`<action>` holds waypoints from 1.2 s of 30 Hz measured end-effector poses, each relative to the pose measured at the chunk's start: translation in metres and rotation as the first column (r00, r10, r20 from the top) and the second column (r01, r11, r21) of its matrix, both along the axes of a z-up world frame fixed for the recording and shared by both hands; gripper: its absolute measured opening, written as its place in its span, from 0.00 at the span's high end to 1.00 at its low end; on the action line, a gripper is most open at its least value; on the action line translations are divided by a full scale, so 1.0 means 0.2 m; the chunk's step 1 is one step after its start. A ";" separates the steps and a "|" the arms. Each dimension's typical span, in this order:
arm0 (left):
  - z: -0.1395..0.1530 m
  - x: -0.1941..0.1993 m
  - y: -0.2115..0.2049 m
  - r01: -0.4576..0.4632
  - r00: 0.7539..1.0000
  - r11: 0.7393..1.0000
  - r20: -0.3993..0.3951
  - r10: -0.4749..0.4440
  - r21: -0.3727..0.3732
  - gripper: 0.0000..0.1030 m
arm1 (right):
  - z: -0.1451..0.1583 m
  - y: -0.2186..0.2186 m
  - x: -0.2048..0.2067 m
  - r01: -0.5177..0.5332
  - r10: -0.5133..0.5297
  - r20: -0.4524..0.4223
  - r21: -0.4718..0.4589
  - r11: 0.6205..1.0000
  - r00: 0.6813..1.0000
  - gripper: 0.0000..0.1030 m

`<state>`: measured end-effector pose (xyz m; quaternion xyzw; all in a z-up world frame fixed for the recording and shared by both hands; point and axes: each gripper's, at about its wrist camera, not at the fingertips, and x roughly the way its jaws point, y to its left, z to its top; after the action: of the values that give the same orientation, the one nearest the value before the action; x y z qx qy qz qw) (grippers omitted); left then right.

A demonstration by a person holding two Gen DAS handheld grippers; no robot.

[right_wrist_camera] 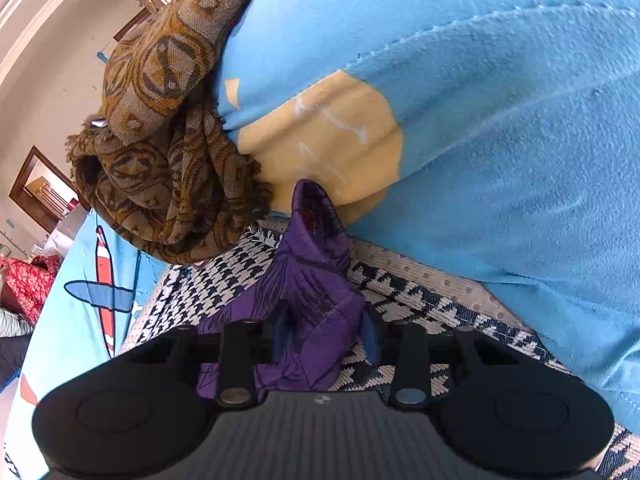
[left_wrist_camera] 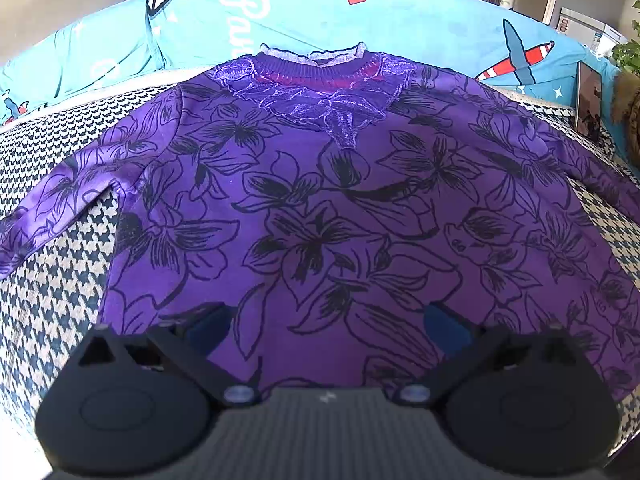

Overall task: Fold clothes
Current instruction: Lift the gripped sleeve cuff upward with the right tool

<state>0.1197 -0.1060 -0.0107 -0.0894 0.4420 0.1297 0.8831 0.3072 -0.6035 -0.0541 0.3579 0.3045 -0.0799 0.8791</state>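
Purple floral-print sweater w/ black flower outlines (left_wrist_camera: 320,200) is lying flat, front up, on the black-and-white houndstooth cover (left_wrist_camera: 52,280), collar pointing away toward the turquoise plane-print bedding (left_wrist_camera: 304,12) bunched along the far edge. Lace panel is sitting just below the ribbed neckline. Left sleeve is angling out over the houndstooth, body spread wide.

Left gripper (left_wrist_camera: 326,326) is hovering over the lower body of the sweater, fingers spread wide, nothing between the blue pads (left_wrist_camera: 208,328); can't tell whether they're touching the fabric.

Right gripper (right_wrist_camera: 326,336) is working the other sleeve: its fingers are pinching the bunched purple sleeve cuff (right_wrist_camera: 316,304), fabric crumpled up btwn the pads, and the sleeve end is poking up toward the bedding.

Crowding on that side: a big blue fleece blanket w/ a yellow patch (right_wrist_camera: 480,120) is bulging right up against the sleeve end, and a brown patterned scarf w/ fringed edge (right_wrist_camera: 160,140) is heaped beside it, overhanging the houndstooth cover. Both are sitting close ahead of the right gripper. A plant and fridge are showing far back in the left wrist view, well apart from the sweater.
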 end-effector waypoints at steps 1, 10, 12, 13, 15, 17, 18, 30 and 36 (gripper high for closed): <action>0.00 0.00 0.00 -0.003 1.000 1.000 0.000 0.003 0.000 0.00 | -0.01 0.00 0.01 -0.002 0.002 -0.002 0.003 1.000 1.000 0.79; -0.02 0.00 0.02 -0.024 1.000 1.000 -0.010 0.024 -0.010 0.00 | 0.05 0.11 0.02 -0.059 0.060 0.058 -0.020 0.998 0.997 0.85; -0.03 0.02 0.02 -0.029 0.999 0.999 -0.023 0.028 -0.028 0.00 | 0.07 0.16 0.03 -0.089 0.090 0.072 -0.012 0.996 0.993 0.85; -0.04 0.03 0.03 -0.031 0.999 0.999 -0.032 0.030 -0.036 0.00 | 0.07 0.19 0.04 -0.107 0.107 0.078 -0.008 0.994 0.991 0.85; -0.06 0.04 0.03 -0.037 0.998 0.998 -0.048 0.034 -0.049 0.00 | 0.09 0.25 0.07 -0.132 0.132 0.090 -0.002 0.991 0.987 0.85; -0.07 0.05 0.04 -0.047 0.998 0.997 -0.052 0.044 -0.066 0.00 | 0.11 0.31 0.10 -0.152 0.151 0.103 0.000 0.988 0.983 0.85; -0.08 0.05 0.04 -0.054 0.997 0.996 -0.052 0.050 -0.076 0.00 | 0.12 0.34 0.11 -0.161 0.160 0.109 0.001 0.987 0.981 0.85; -0.09 0.16 0.10 -0.077 0.996 0.991 -0.053 0.072 -0.107 0.00 | 0.26 0.74 0.31 -0.257 0.239 0.214 0.064 0.964 0.947 0.85; -0.08 0.17 0.18 -0.113 0.993 0.984 -0.044 0.108 -0.135 0.00 | 0.33 1.00 0.39 -0.356 0.320 0.292 0.077 0.931 0.901 0.85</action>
<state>0.1539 -0.0709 -0.0263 -0.1721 0.4603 0.1494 0.8580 0.3853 -0.4026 0.0122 0.3627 0.2416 0.1440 0.8885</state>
